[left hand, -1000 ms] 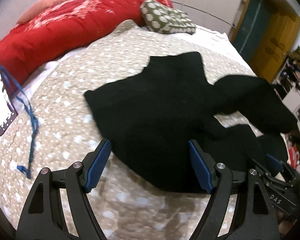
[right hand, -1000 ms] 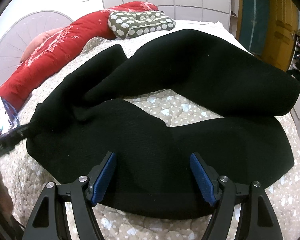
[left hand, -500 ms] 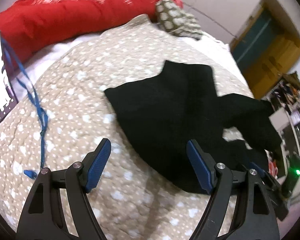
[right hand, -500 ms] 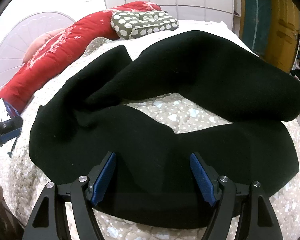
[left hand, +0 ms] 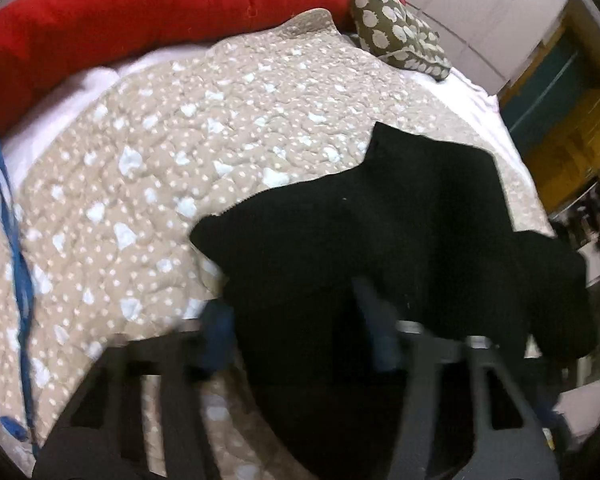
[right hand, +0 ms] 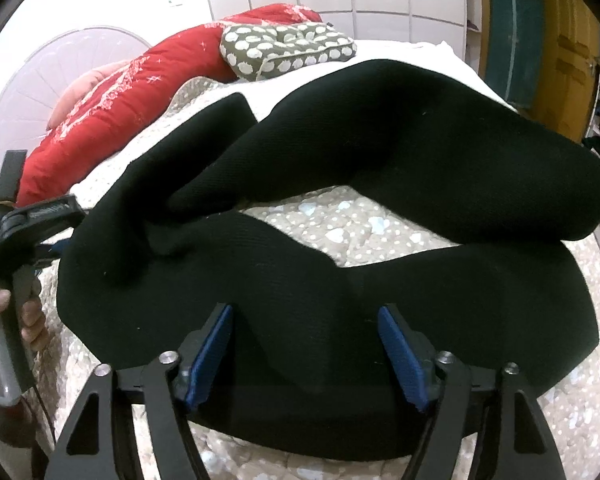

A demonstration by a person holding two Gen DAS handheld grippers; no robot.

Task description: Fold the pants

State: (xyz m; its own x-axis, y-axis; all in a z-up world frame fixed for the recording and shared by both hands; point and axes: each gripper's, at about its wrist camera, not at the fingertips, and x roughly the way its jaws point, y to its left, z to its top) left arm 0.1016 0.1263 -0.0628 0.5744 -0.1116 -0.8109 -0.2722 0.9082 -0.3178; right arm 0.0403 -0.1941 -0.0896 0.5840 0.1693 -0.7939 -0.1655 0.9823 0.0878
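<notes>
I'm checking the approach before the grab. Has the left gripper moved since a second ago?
Yes. In its own view the red bolster has slid up and the pants have grown, so the left gripper advanced toward them, jaws closing around the cloth.

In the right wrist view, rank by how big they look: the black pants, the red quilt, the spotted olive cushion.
1. black pants, filling most of the view, though nearest the camera.
2. red quilt, farther back and partly hidden.
3. spotted olive cushion, smallest, farthest away.
</notes>
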